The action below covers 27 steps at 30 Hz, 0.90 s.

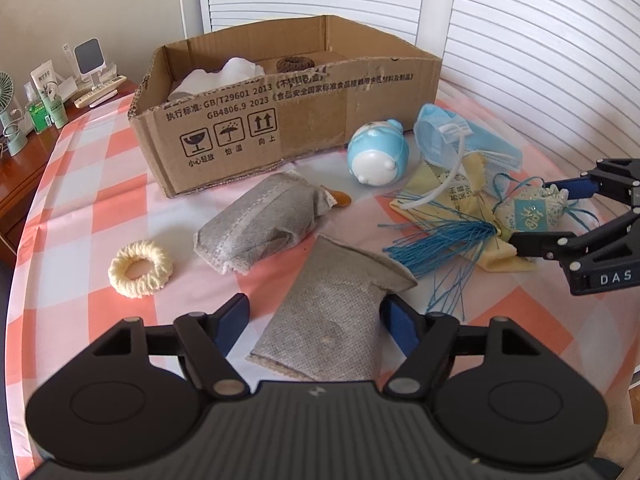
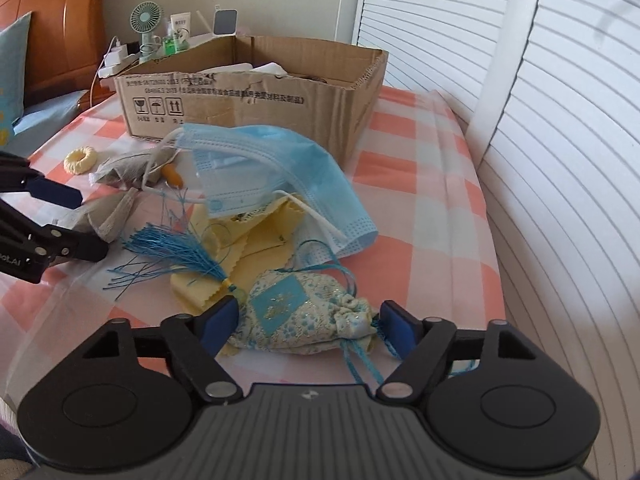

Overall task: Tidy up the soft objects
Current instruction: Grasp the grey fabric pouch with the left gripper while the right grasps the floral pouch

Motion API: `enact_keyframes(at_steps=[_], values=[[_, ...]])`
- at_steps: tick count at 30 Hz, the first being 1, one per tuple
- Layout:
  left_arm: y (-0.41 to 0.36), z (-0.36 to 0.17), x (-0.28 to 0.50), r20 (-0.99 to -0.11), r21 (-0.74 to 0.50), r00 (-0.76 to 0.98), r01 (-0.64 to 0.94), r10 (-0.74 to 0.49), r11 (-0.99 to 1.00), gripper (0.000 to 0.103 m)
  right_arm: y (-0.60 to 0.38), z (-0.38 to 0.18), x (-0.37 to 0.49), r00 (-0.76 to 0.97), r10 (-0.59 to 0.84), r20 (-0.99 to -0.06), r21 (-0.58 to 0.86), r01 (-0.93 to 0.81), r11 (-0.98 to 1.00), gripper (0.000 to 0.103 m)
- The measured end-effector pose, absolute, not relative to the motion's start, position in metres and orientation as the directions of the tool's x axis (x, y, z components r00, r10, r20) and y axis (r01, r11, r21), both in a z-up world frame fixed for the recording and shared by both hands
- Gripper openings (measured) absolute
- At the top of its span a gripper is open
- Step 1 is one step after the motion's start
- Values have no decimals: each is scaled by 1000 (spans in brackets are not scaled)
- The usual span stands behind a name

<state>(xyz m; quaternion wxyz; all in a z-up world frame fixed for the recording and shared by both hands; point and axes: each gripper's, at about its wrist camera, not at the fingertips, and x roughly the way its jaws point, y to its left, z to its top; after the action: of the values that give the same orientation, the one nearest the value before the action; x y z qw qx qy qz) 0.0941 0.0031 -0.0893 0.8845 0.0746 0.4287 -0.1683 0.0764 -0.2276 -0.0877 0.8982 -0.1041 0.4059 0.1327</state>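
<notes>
Grey fabric pouch (image 1: 328, 316): near, lying flat on the checked surface (image 1: 100, 160), between my left fingers (image 1: 316, 316), which stand open around it. Blue embroidered sachet (image 2: 304, 316): right, on a yellow cloth (image 2: 256, 248), between my open right fingers (image 2: 308, 324). Beyond: second grey pouch (image 1: 260, 220), cream scrunchie (image 1: 140, 269), blue face mask (image 2: 272, 168), blue-and-white toy (image 1: 378, 152). Far: cardboard box (image 1: 280, 128).

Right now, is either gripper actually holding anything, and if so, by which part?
Nothing is held. The left gripper is open around the gray pouch; the right gripper is open around the blue sachet.
</notes>
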Motion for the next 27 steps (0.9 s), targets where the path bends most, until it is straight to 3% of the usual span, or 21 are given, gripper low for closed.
enact_keyframes(at_steps=[4, 8, 12, 20, 23, 27], values=[[1, -90, 96, -782, -6, 578, 370, -236, 929, 77, -226, -85, 73, 645, 144, -751, -93, -319, 943, 60], [-1, -90, 97, -780, -8, 576, 380, -244, 925, 61, -226, -82, 73, 648, 140, -749, -93, -312, 945, 47], [-2, -87, 95, -777, -18, 574, 392, -260, 920, 50, -229, -79, 72, 652, 142, -745, -79, -298, 951, 45], [1, -78, 89, -774, -7, 579, 397, -257, 918, 39, -235, -64, 66, 672, 157, -724, -55, -283, 958, 45], [3, -75, 87, -772, -1, 581, 404, -258, 915, 40, -235, -60, 63, 680, 159, -716, -61, -288, 956, 45], [2, -75, 85, -769, 51, 594, 425, -236, 904, 69, -234, -58, 60, 683, 162, -712, -58, -288, 956, 45]])
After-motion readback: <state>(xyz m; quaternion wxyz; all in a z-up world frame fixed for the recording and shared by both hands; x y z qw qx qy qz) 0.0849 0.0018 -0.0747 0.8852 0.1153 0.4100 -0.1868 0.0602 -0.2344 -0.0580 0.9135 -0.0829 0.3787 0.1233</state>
